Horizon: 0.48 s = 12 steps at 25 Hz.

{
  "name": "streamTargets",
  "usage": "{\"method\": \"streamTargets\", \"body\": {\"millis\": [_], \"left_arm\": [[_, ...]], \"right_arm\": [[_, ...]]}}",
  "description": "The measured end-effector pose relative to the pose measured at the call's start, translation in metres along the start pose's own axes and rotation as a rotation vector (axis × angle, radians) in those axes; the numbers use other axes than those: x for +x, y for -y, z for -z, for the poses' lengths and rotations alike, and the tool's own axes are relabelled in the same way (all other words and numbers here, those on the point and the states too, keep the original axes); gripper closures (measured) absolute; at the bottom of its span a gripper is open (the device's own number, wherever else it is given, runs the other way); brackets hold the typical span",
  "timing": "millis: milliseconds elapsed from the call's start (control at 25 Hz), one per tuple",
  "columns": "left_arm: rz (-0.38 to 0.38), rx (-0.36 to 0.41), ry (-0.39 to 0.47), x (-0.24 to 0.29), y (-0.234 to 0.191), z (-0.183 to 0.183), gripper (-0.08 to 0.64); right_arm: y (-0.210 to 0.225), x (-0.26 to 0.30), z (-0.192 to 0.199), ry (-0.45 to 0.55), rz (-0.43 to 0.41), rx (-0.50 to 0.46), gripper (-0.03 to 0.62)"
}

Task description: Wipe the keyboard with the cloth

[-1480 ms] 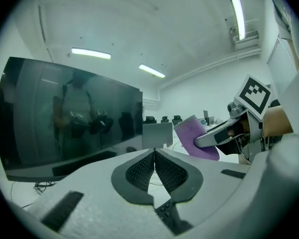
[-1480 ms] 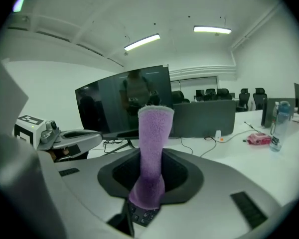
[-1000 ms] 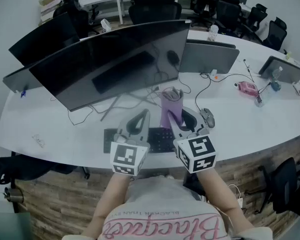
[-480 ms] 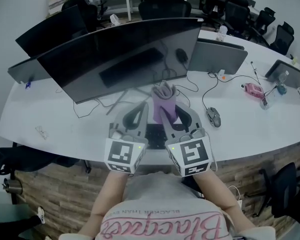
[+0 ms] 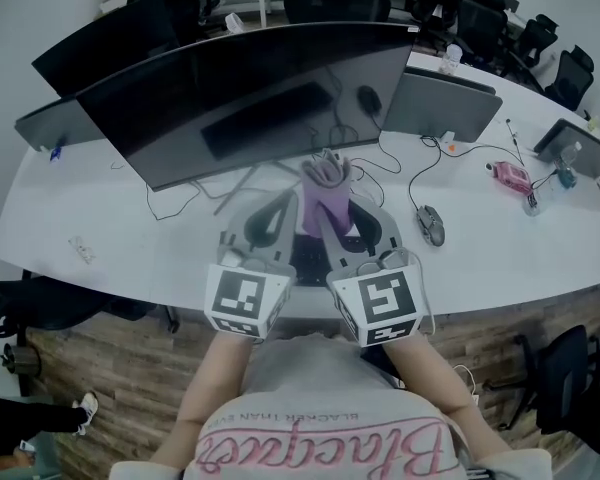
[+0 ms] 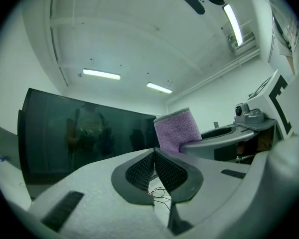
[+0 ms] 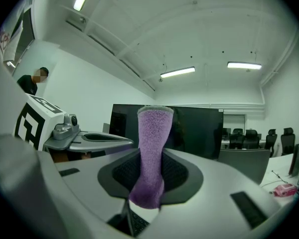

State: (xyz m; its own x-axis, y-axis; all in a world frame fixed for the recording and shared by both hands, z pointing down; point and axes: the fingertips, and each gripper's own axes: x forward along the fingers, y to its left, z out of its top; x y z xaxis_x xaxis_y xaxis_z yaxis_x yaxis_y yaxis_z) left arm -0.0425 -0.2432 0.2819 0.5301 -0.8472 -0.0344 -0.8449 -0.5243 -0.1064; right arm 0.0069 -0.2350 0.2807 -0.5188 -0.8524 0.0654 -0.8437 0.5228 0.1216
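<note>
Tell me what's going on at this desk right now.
A person is at a white desk with a gripper in each hand. The right gripper is shut on a purple cloth, which sticks up in front of the big monitor, above the keyboard rather than on it. The left gripper is shut on nothing, close beside the right one. No wiping is under way at this moment.

The cloth [image 5: 328,190] is purple with a pale grey edge, the keyboard [image 5: 305,258] black. The left gripper [image 5: 285,200] and right gripper [image 5: 346,208] are grey, patterned at the back in black-and-white squares. The desk [image 5: 100,208] is white, fronted in brown wood planks.
</note>
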Motion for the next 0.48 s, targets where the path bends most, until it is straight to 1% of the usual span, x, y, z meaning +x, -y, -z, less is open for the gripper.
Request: {"method": "streamTargets", "body": {"millis": [480], "left_arm": [[0.002, -0.014, 0.004, 0.0000, -0.0049, 0.0010, 0.555]], "right_arm": [[-0.0039, 0.0041, 0.0028, -0.008, -0.003, 0.002, 0.502]]}}
